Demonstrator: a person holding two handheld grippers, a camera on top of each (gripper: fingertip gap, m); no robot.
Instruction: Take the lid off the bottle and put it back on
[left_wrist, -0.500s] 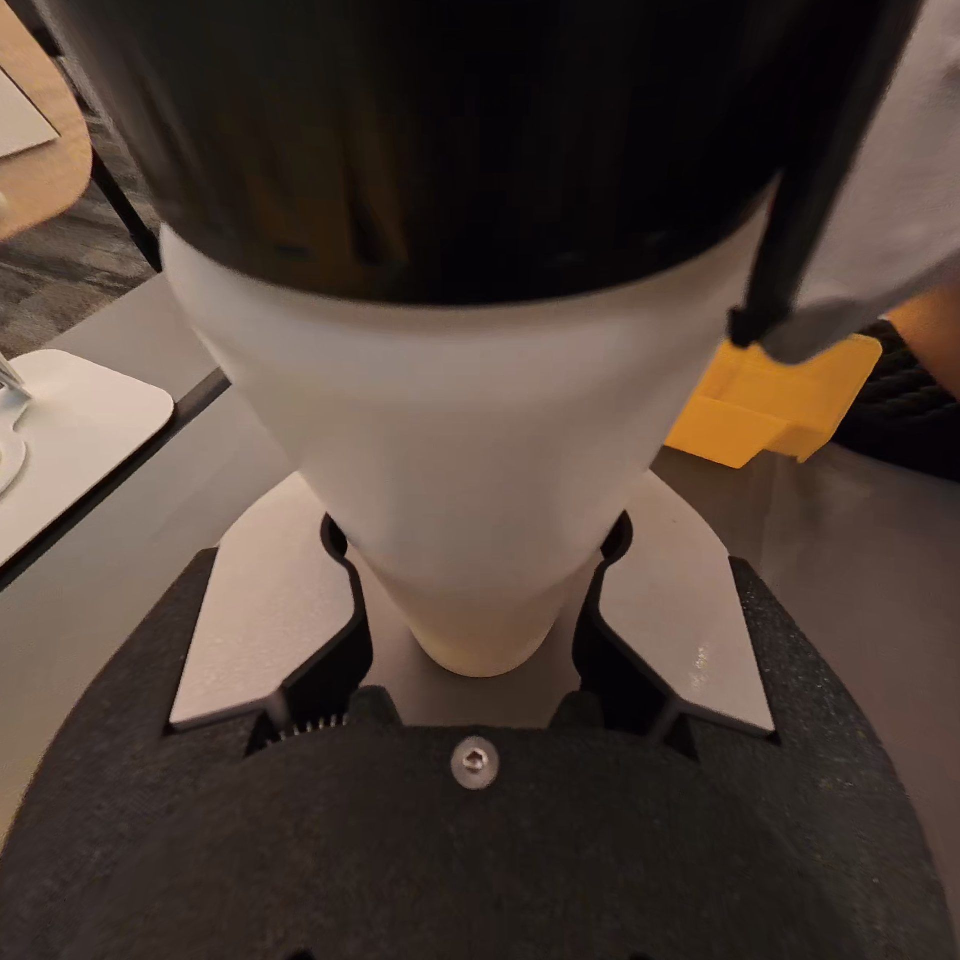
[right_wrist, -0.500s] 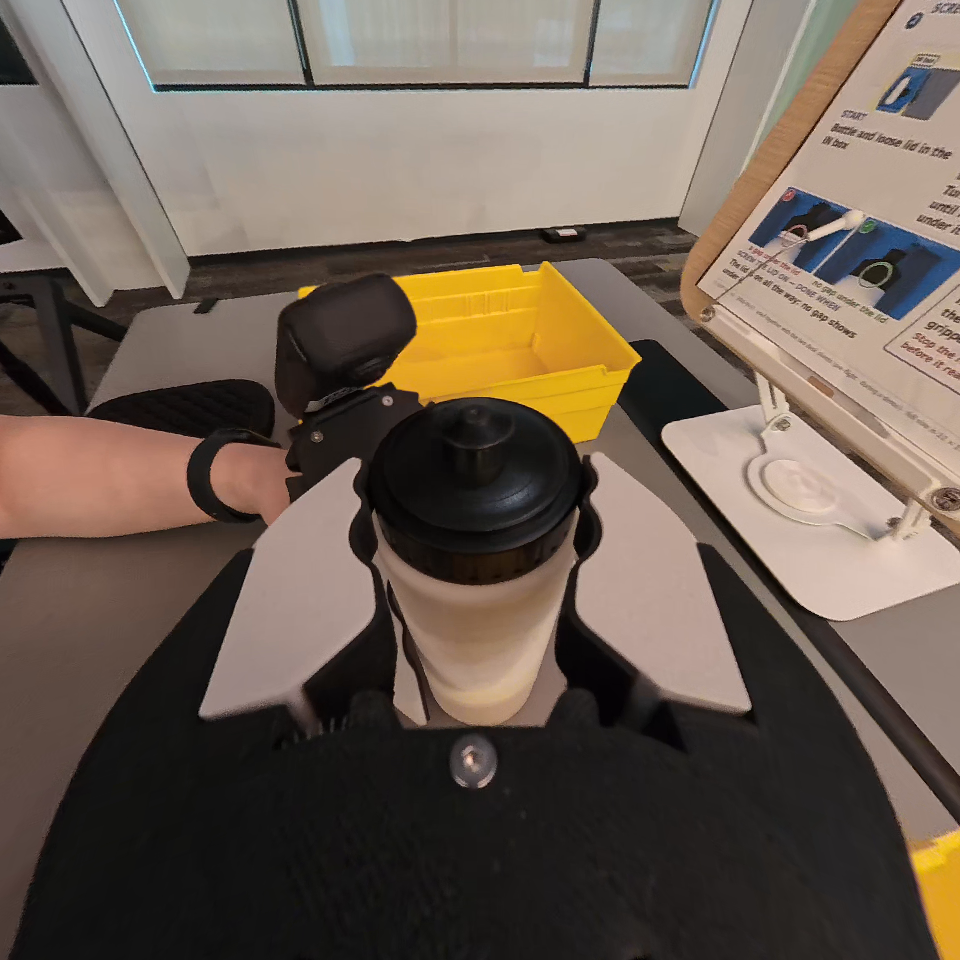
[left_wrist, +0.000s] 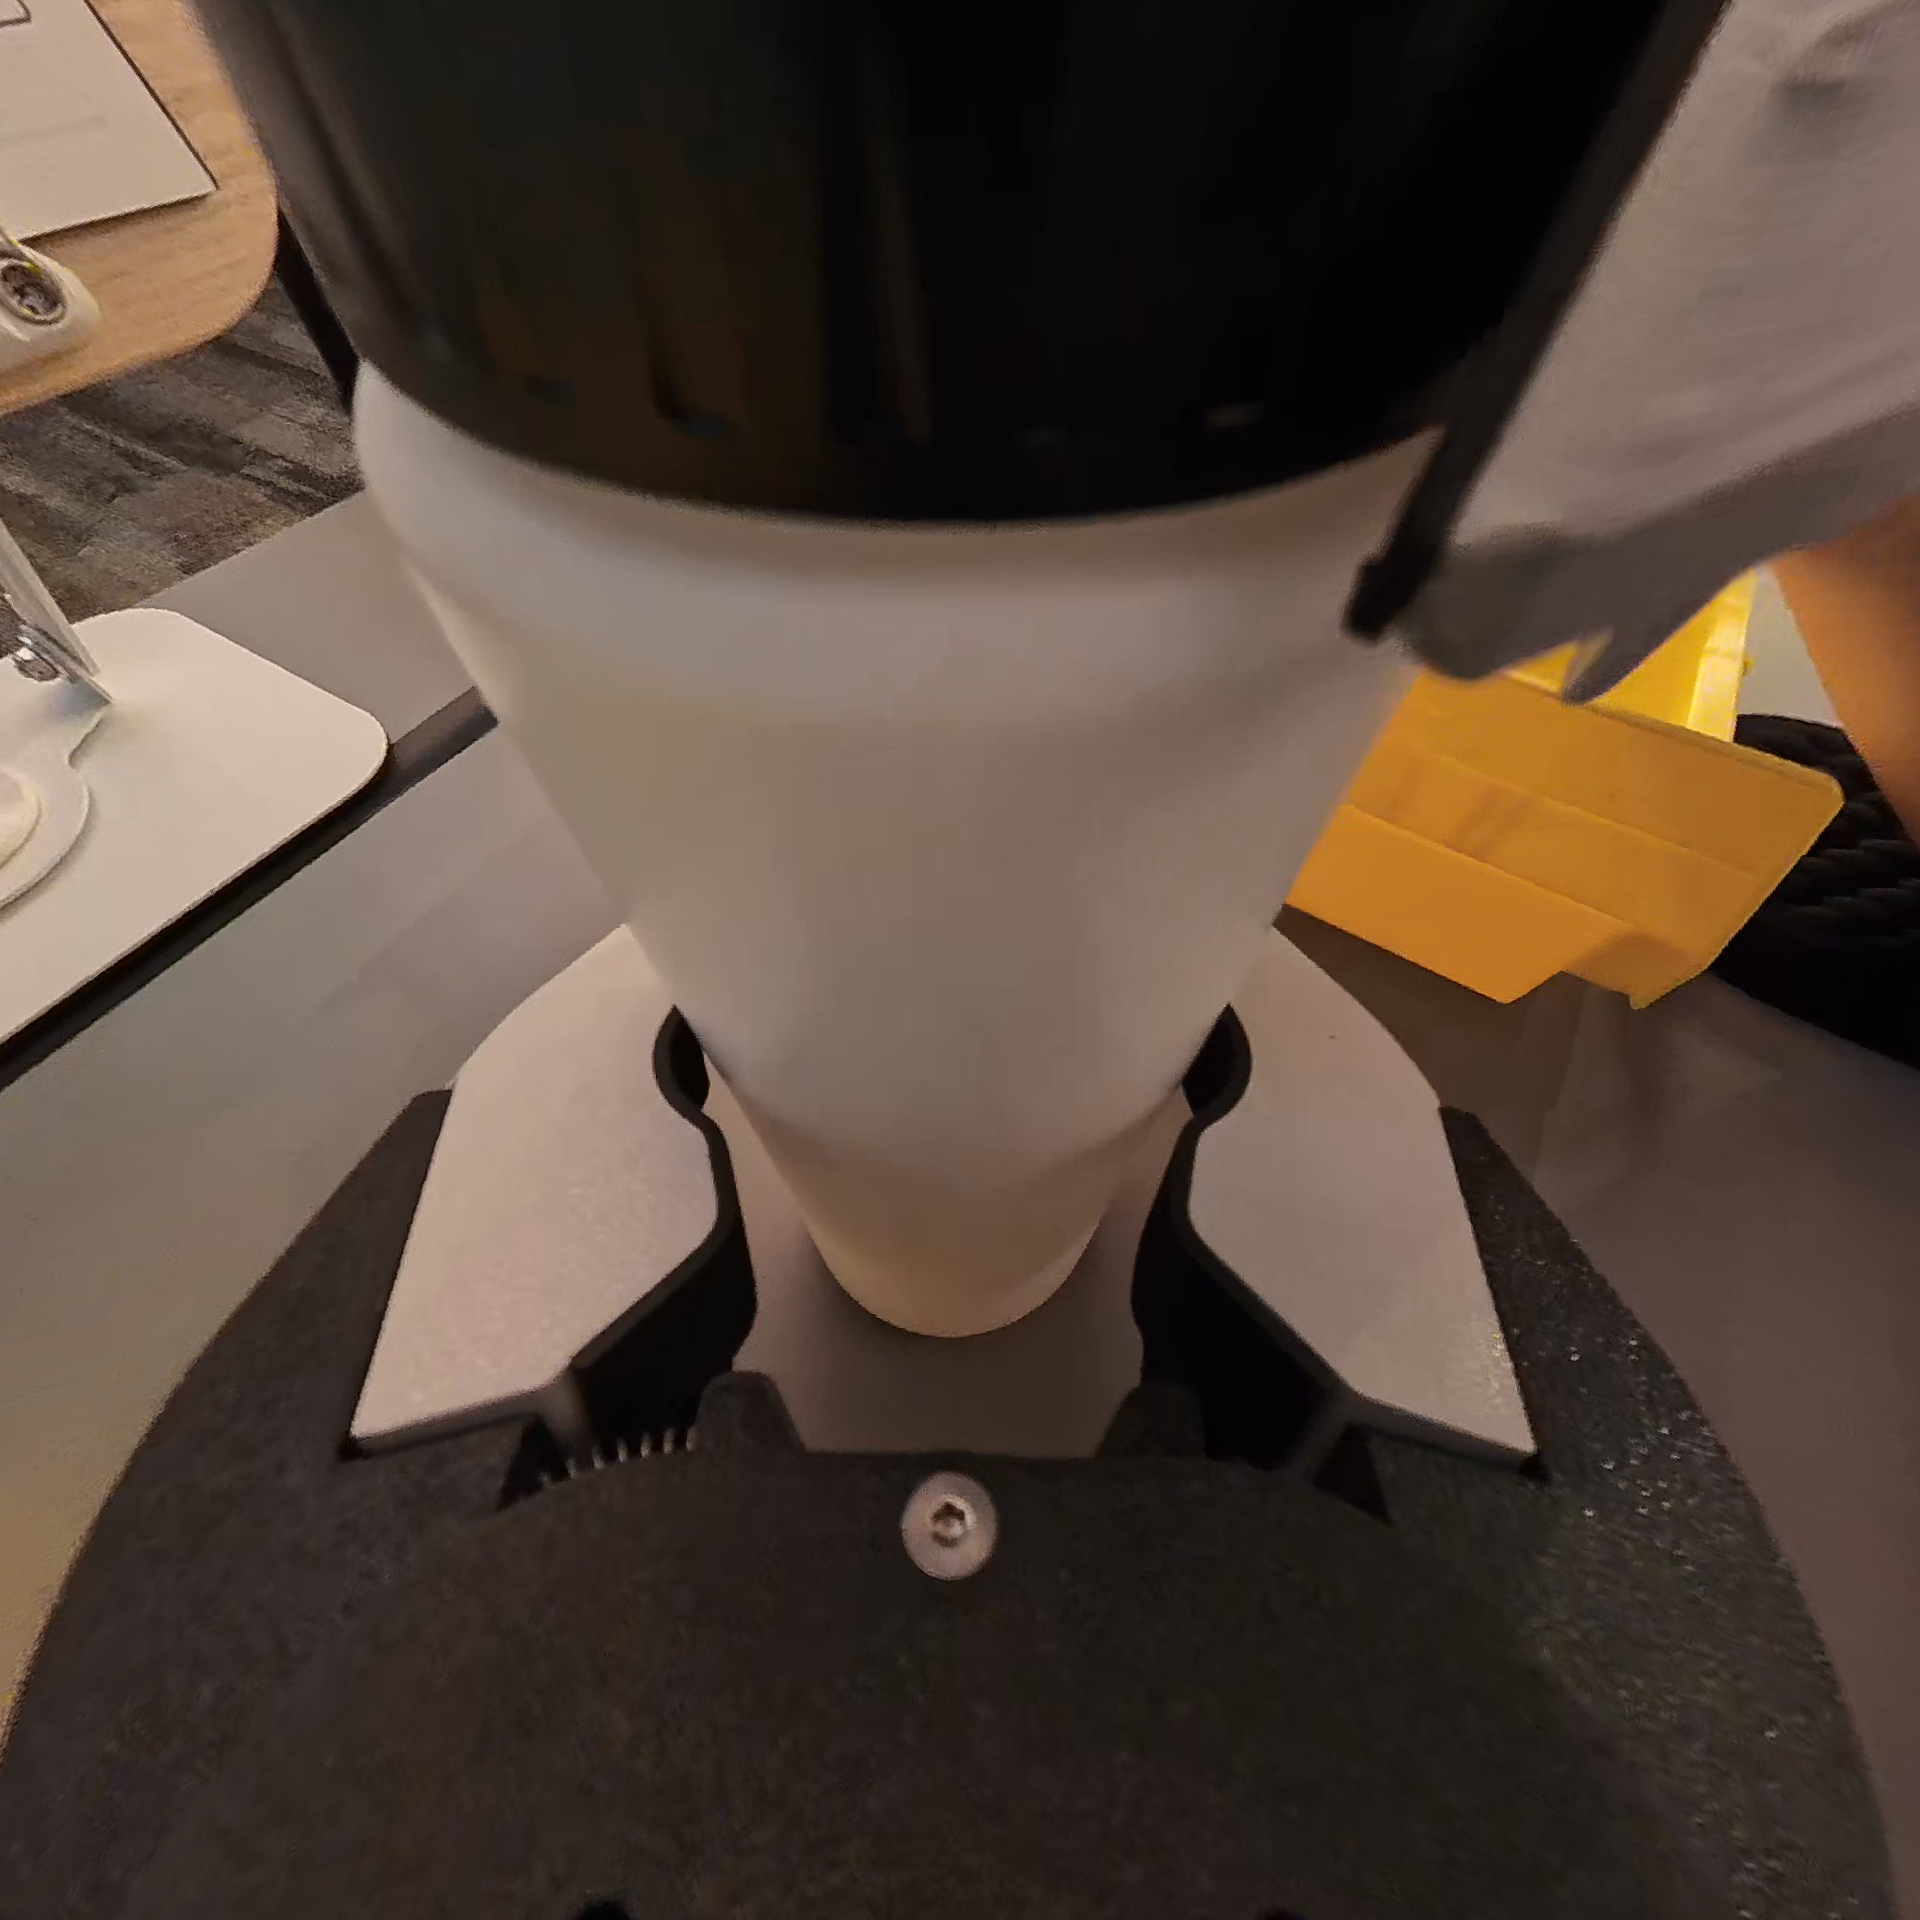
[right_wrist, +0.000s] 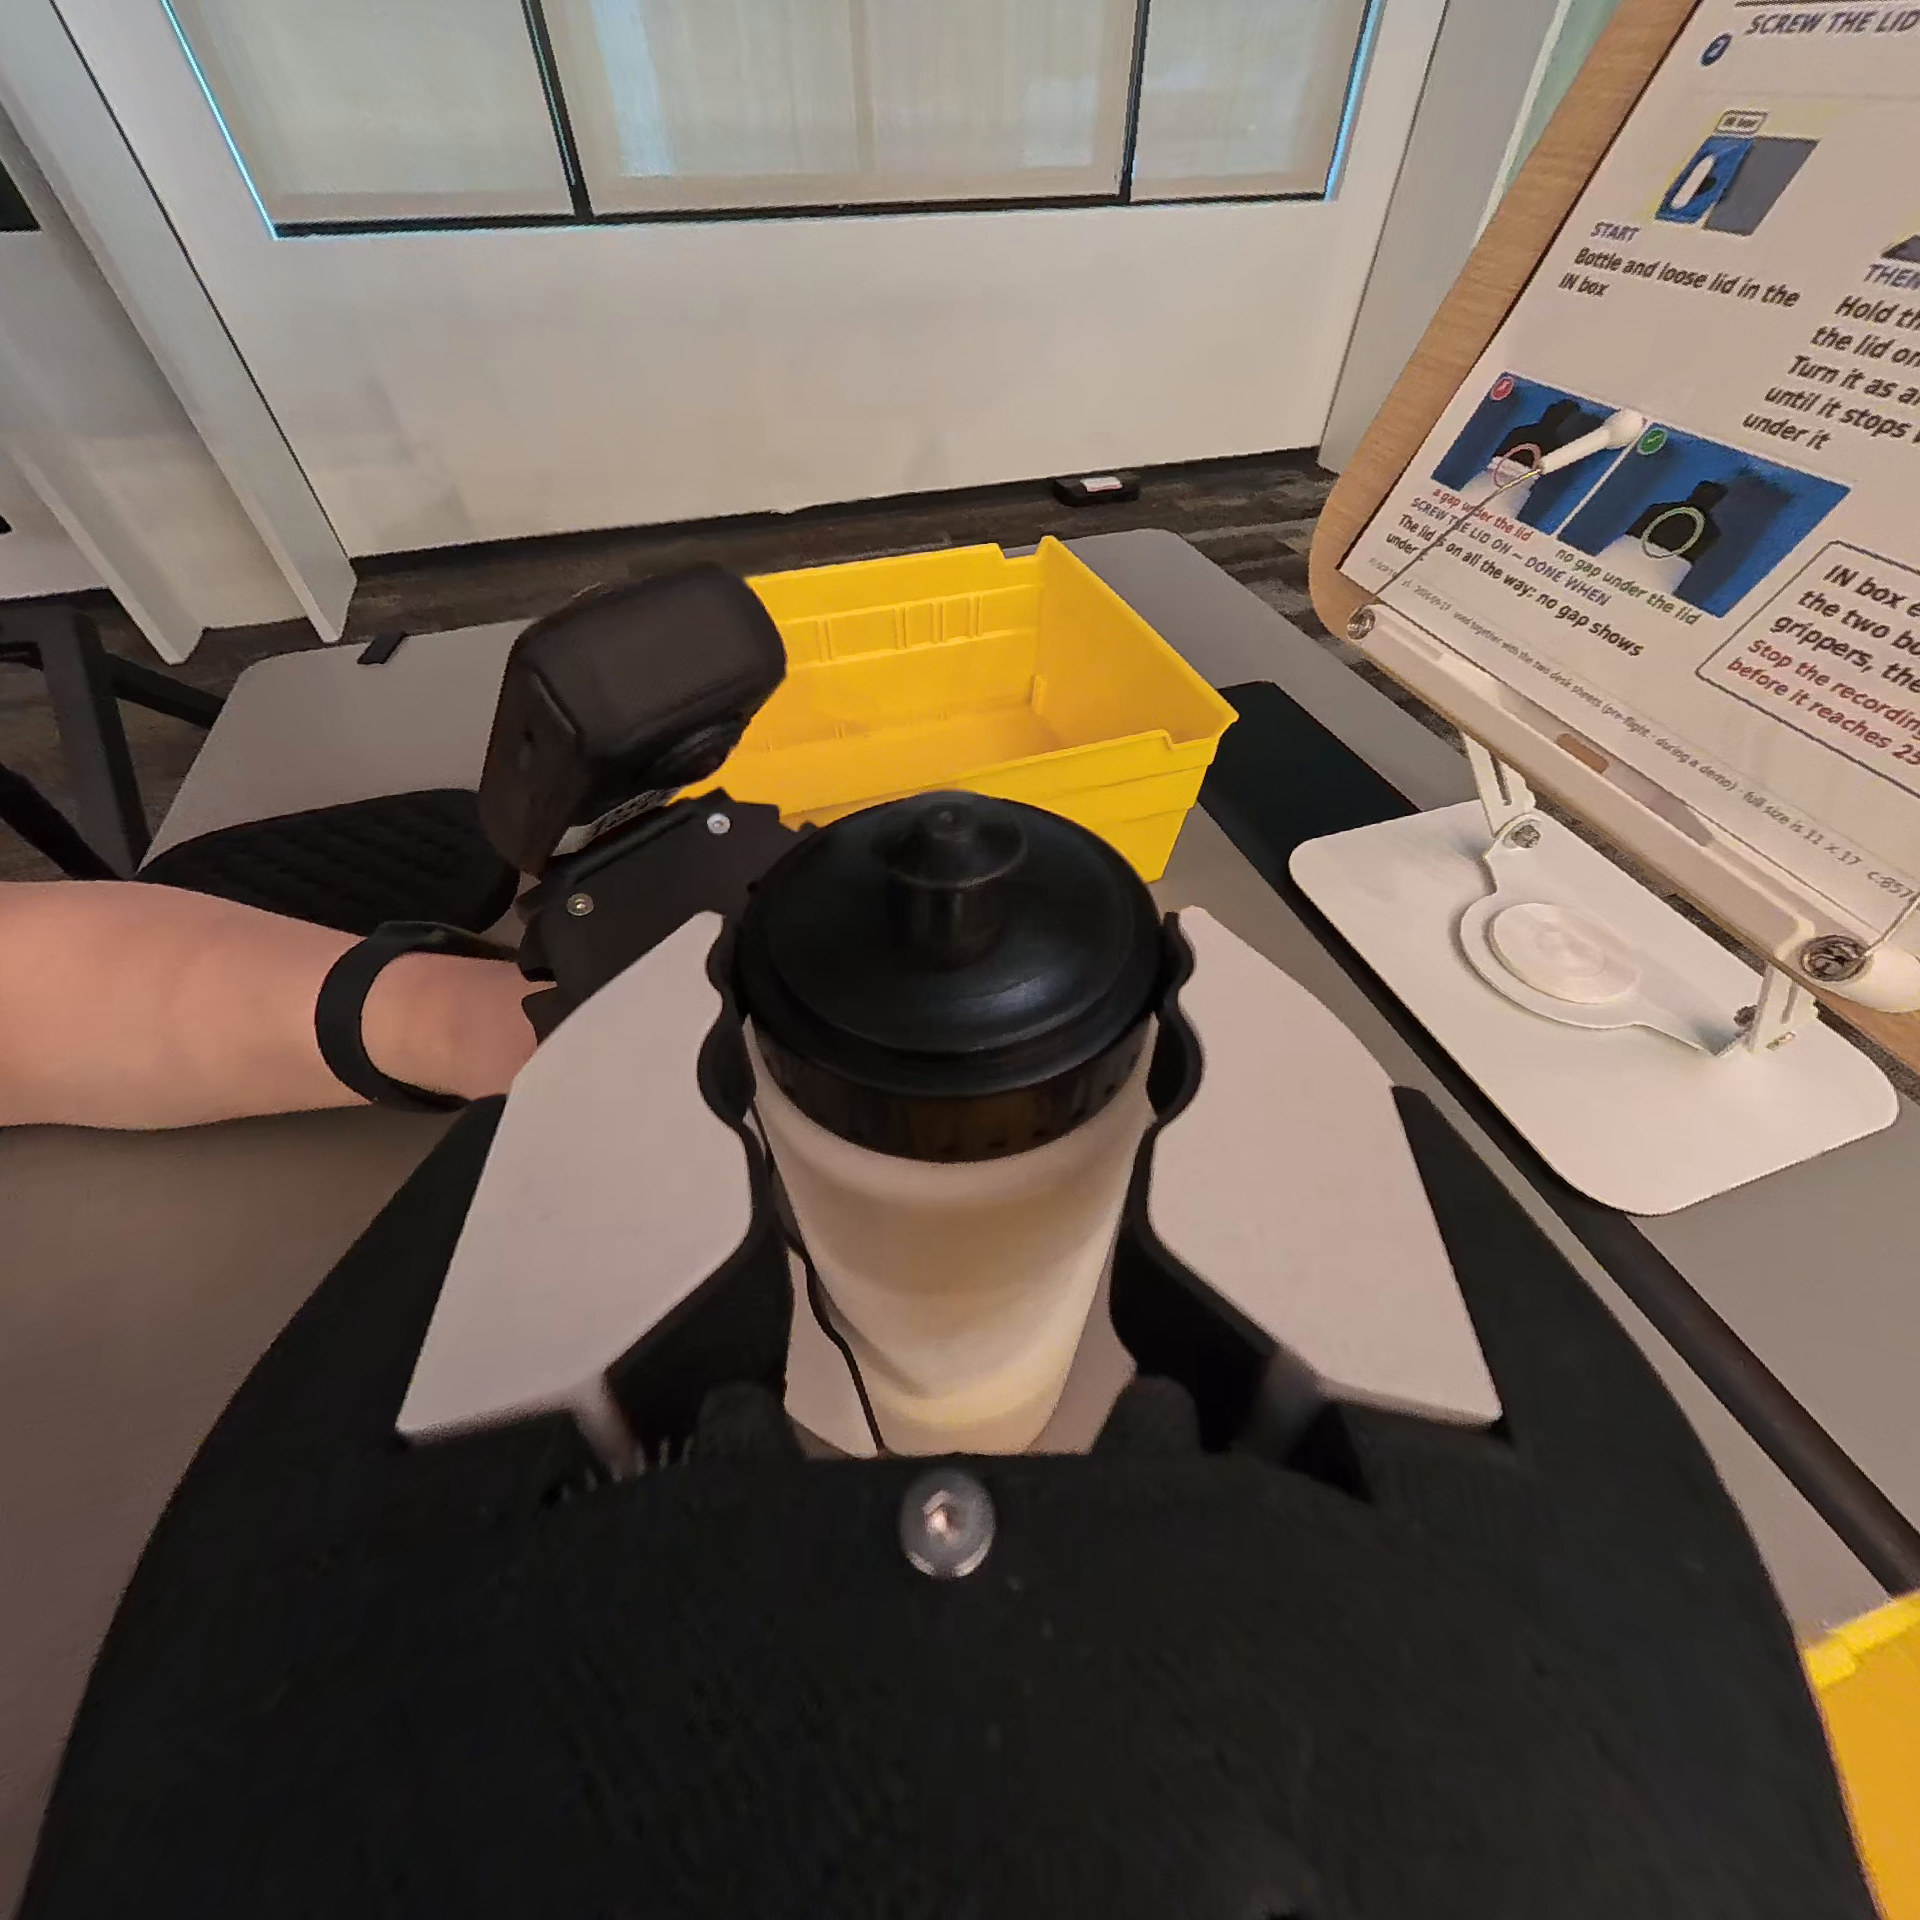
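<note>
**Lid gripped, bottle braced**

Gripping from two sides, the jaws share one object. The right gripper (right_wrist: 951, 1039) has its jaws clamped on the black lid (right_wrist: 945, 966), one finger at 9 o'clock and one at 3 o'clock of the rim. The left gripper (left_wrist: 951, 1091) has its jaws closed on the lower body of the white bottle (left_wrist: 914, 831), which stands upright with its base on the tabletop (left_wrist: 260, 1091).

Against half a second earlier, the right view has edged closer and a little higher over the lid, and the left view has shifted slightly round the bottle. The lid sits flush on the neck as before, no gap showing. My judgement: the unscrewing turn is only beginning, or the grip is still settling; the lid is not yet off.

Outward, a yellow bin (right_wrist: 987, 707) stands at 12 o'clock beyond the bottle in the right view, empty as far as can be seen. A white stand (right_wrist: 1590, 997) holding an instruction board (right_wrist: 1662, 364) sits at 2 o'clock. The grey tabletop ends before a dark carpeted floor, white wall and windows.
</note>
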